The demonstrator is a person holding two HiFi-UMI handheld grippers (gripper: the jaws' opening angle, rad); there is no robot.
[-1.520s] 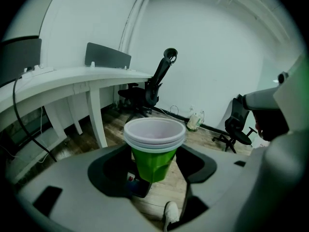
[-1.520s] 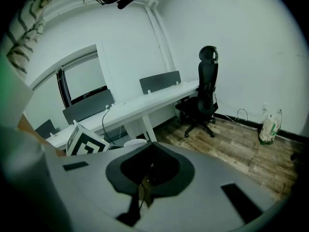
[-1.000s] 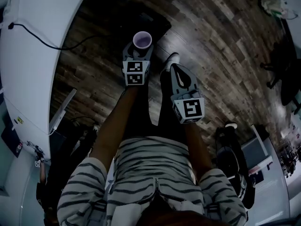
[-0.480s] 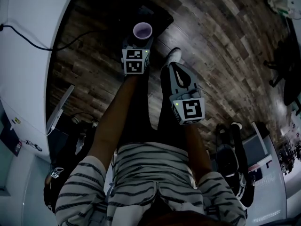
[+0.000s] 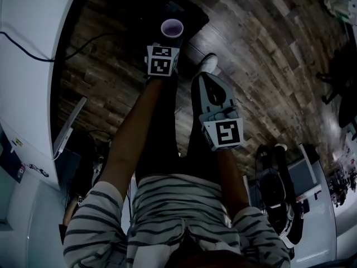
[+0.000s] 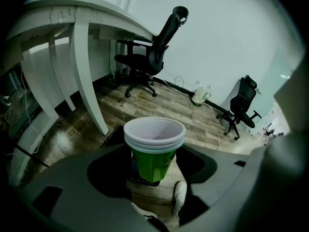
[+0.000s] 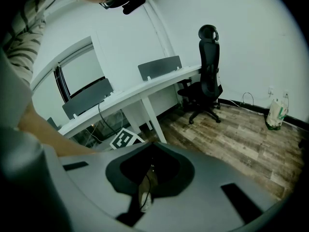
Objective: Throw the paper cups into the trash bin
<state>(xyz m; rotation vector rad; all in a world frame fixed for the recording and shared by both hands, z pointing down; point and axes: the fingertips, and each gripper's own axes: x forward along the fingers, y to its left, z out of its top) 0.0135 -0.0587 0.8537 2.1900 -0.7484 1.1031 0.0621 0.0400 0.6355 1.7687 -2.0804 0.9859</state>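
Observation:
A stack of green paper cups (image 6: pixel 154 146) with white rims stands upright between the jaws of my left gripper (image 6: pixel 153 167), which is shut on it. In the head view the cups (image 5: pixel 172 28) show their pale mouth ahead of the left gripper (image 5: pixel 165 43), held above a dark, bin-like shape (image 5: pixel 192 14) on the wooden floor. My right gripper (image 5: pixel 207 85) hangs lower and to the right, over the person's leg. Its jaws are shut with nothing between them (image 7: pixel 148 178).
A white curved desk (image 5: pixel 33 54) with a black cable runs along the left. Its legs (image 6: pixel 87 81) stand close by on the left. Two black office chairs (image 6: pixel 149 57) (image 6: pixel 241 105) and a bag (image 6: pixel 199 95) stand by the far wall. The person's white shoe (image 5: pixel 209 63) is beside the dark shape.
My left gripper has moved forward with the cups, further over the dark shape on the floor. The right gripper has stayed about where it was.

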